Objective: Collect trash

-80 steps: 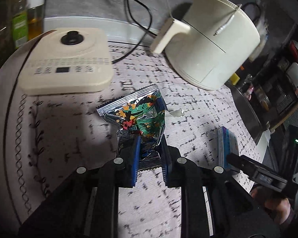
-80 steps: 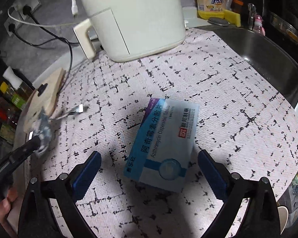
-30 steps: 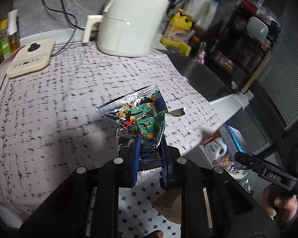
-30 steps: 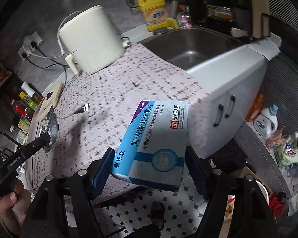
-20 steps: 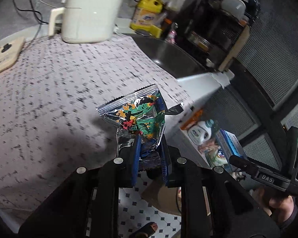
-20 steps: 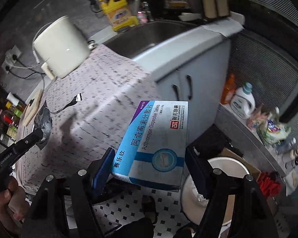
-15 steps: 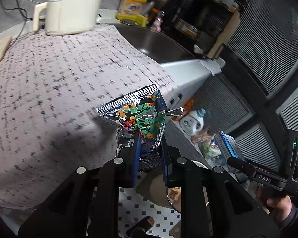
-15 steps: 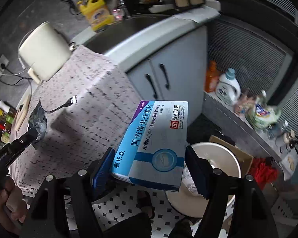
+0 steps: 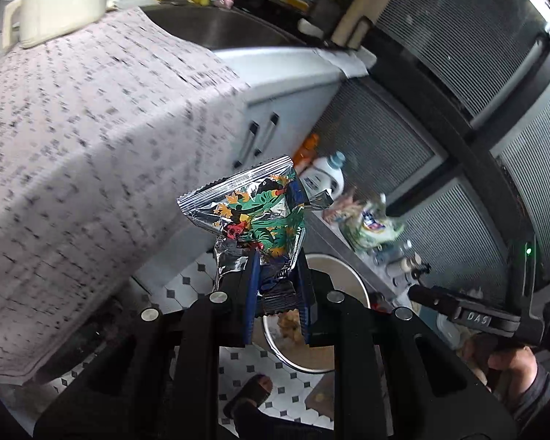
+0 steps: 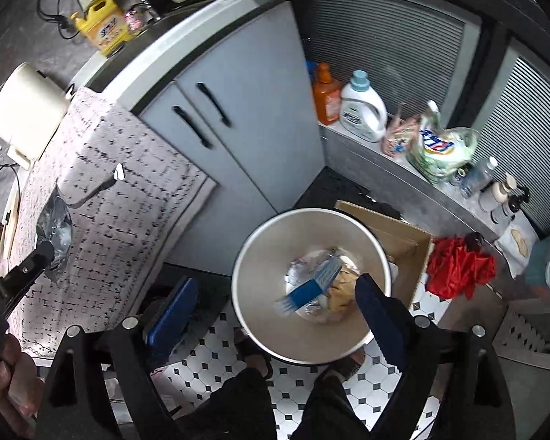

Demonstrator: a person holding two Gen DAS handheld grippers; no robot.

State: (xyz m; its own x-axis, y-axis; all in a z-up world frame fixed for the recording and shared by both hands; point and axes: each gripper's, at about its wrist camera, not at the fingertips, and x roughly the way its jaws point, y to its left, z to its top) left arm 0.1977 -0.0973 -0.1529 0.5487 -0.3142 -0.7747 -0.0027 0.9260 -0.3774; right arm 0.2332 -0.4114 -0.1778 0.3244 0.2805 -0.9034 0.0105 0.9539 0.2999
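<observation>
My left gripper is shut on a crumpled foil snack bag with a green leaf print, held in the air past the counter edge, above the floor. A round metal trash bin shows partly behind its fingers. My right gripper is open and empty, directly above that bin. The blue and white medicine box lies inside the bin on other trash. The snack bag also shows at the left of the right wrist view.
The counter with the patterned mat is on the left, with grey cabinet doors below. A cardboard box stands behind the bin. Detergent bottles, bags and a red cloth sit along a low ledge. The floor is tiled.
The right gripper has opened and the medicine box has dropped into the bin. Both grippers have swung away from the counter toward the bin; the left still holds the snack bag.
</observation>
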